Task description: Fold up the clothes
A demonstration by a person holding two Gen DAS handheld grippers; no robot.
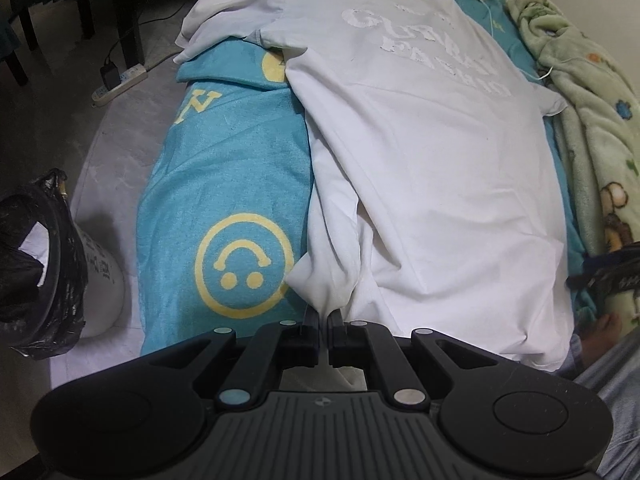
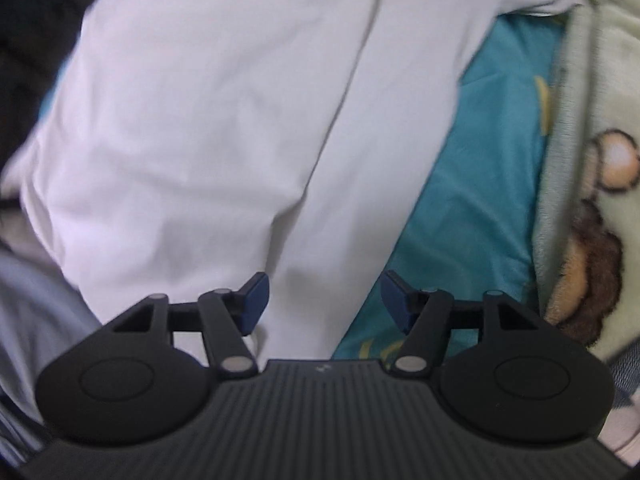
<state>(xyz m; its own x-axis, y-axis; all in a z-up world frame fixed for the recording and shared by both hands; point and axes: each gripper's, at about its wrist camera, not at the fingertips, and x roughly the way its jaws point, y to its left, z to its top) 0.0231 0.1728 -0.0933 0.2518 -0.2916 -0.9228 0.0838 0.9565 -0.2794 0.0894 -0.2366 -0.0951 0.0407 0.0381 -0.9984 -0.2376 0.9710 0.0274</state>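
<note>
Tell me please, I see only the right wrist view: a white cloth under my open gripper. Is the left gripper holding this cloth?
Observer: Yes. The left gripper is shut on a bunched fold at the near edge of the white cotton T-shirt.
Operator: Which side of the shirt faces up?
Observer: The side with raised white lettering, at the far end of the shirt.
Operator: What is left of the shirt?
Observer: The teal blanket with yellow smiley faces, and beyond its edge a black bin bag on the floor.
Operator: Is my right gripper visible to you there?
Observer: Only in its own view: the right gripper is open above the shirt.
</note>
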